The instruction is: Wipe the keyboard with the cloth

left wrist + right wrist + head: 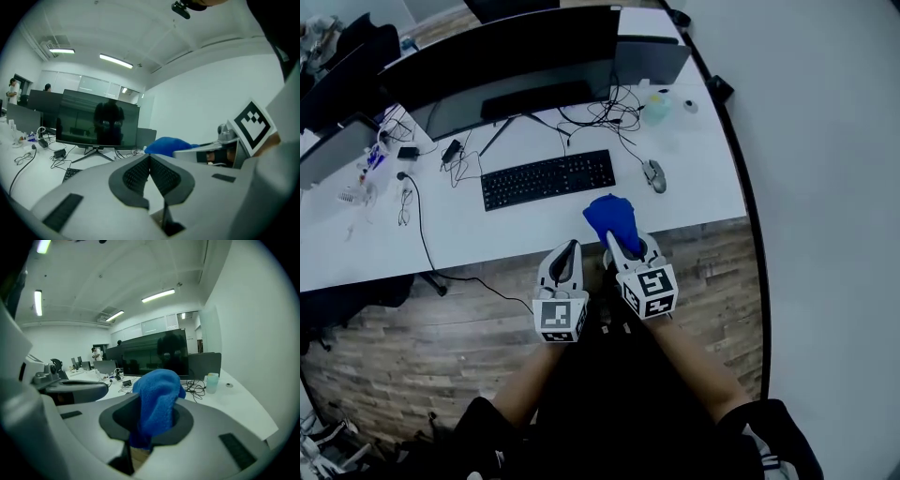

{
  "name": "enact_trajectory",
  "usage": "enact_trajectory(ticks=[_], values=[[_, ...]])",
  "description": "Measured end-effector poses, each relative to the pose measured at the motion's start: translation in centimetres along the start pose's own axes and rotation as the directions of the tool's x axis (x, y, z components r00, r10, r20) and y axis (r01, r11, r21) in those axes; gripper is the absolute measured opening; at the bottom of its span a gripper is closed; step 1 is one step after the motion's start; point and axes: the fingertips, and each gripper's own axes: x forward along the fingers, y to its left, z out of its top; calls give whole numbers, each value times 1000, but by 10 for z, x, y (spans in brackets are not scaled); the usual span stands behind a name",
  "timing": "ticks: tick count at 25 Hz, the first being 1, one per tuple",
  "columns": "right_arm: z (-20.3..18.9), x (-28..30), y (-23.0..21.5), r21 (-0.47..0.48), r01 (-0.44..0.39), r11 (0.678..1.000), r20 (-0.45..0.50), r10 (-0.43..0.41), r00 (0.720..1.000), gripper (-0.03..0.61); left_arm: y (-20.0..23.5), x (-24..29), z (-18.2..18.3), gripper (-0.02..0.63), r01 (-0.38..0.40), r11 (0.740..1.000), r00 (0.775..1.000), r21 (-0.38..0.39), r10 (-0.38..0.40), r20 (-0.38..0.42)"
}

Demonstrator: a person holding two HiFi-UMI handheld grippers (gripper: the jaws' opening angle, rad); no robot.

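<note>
The right gripper (152, 423) is found clamped on a blue cloth (157, 394), which is bunched upward between its jaws. The left gripper (150, 176) is noted with its jaws pressed together and nothing between them. Both are held at the near edge of the white desk (703, 187). The cloth is kept apart from the black keyboard (547, 178), near its right front corner. A pale green container (656, 109) is recorded beside the cables (614, 117); its contents cannot be determined.
</note>
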Motion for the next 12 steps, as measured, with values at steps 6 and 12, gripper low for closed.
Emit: enact_trajectory(ticks=[6, 12], values=[[6, -53, 22, -50, -4, 999, 41, 6, 999, 75, -42, -37, 25, 3, -4, 1000, 997, 1, 4, 74], [-2, -91, 29, -108, -41, 993, 93, 51, 994, 74, -89, -55, 15, 3, -33, 998, 996, 49, 28, 89]])
